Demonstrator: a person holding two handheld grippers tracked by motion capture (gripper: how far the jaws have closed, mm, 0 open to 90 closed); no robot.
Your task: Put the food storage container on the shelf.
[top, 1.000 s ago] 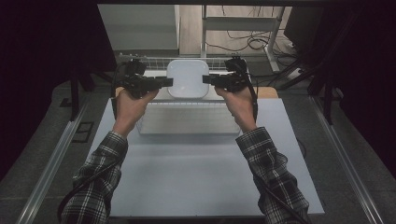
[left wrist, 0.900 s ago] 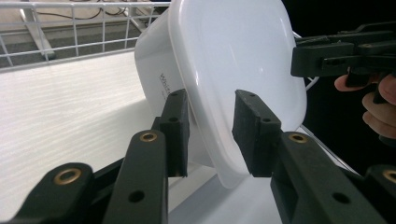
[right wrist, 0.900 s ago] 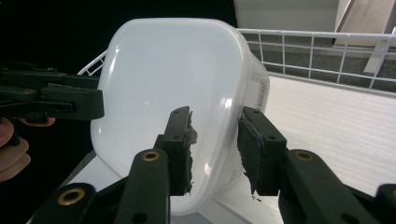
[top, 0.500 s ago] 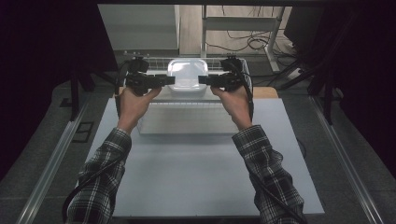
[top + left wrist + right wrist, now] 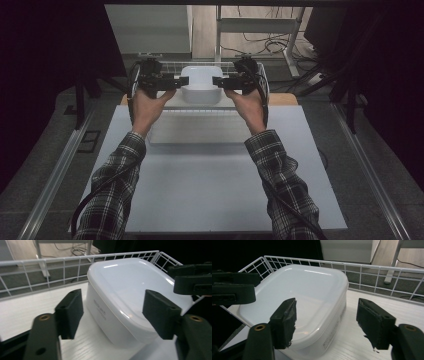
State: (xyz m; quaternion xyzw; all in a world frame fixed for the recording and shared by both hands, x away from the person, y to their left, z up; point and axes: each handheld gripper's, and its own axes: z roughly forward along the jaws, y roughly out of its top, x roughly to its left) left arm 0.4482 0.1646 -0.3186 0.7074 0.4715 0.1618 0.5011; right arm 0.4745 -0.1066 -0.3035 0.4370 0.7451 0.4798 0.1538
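1. As I look down from the high view, the left gripper and right gripper flank the white container, which sits on the white shelf board inside the wire basket at the far edge of the table. I judge it has just been set down there, which is why both sides are letting go.
2. Left gripper view: my fingers have just been opening and stand wide, one either side of the container's near corner, holding nothing. Glossy lid, rounded corners, faint print on its wall.
3. Right gripper view: same story, fingers have just been spreading, clear of the container. It rests flat, lid on.
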